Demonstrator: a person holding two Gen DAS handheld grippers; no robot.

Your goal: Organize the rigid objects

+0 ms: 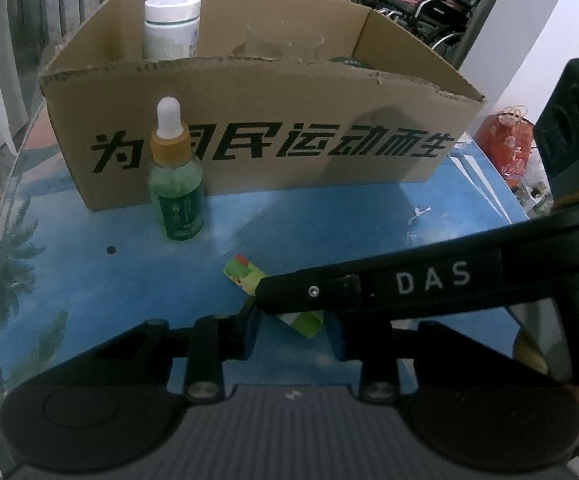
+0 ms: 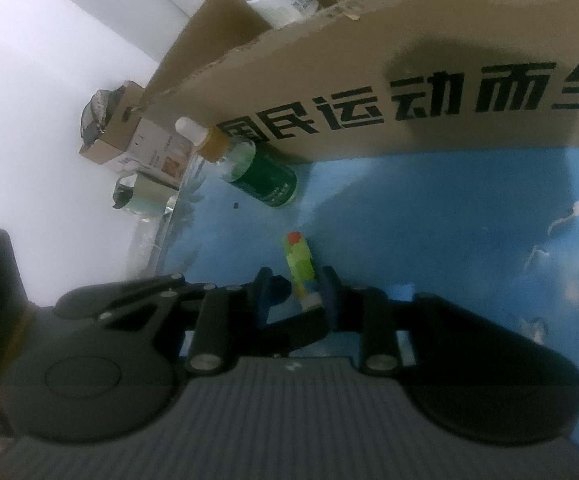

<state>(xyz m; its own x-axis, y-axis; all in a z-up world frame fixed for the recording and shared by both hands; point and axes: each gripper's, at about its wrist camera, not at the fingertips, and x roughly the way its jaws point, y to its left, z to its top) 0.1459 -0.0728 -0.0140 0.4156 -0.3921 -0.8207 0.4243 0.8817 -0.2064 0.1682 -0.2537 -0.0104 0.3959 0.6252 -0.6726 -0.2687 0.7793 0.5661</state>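
Small green pack lies on bench, long axis running ahead of right tool, near end between its narrowed jaws, seemingly pinched. Left tool nearly closed; grip unclear. Box beyond.

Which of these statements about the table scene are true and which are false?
1. The dropper bottle stands upright on the table, in front of the box. True.
2. The white jar lies on the table beside the box. False: it stands inside the box.
3. A small green packet lies between the fingers of the right gripper. True.
4. The dropper bottle has a black cap. False: its bulb is white, above an orange collar.
5. The box carries large black printed characters on its front wall. True.
6. The left gripper is reaching into the box. False: it is low over the table, at the packet.
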